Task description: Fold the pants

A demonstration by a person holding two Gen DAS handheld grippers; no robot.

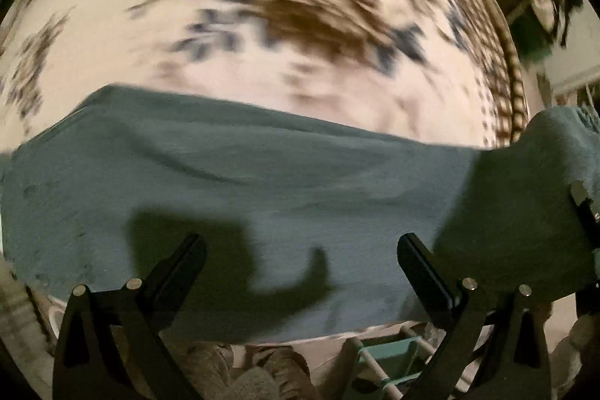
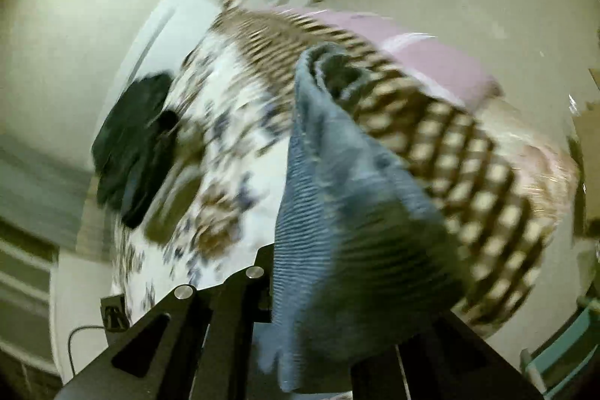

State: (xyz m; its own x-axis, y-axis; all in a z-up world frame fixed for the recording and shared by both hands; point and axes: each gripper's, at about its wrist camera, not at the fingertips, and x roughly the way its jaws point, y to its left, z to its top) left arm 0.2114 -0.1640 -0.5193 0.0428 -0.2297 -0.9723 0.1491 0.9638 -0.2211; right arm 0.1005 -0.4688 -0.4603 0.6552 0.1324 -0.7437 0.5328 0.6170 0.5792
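Two grippers: left gripper (image 1: 300, 257) wide open above pants (image 1: 232, 197); right gripper (image 2: 311, 310) clamps waistband.

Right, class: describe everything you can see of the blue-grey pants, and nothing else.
The pants are blue-grey, of soft fuzzy cloth, with a ribbed band visible in the right wrist view. Most of them lie spread across the floral bedcover, lightly creased. One end is lifted and bunched, clamped in the right gripper. The left gripper hovers over the flat part, fingers apart, its shadow on the cloth.
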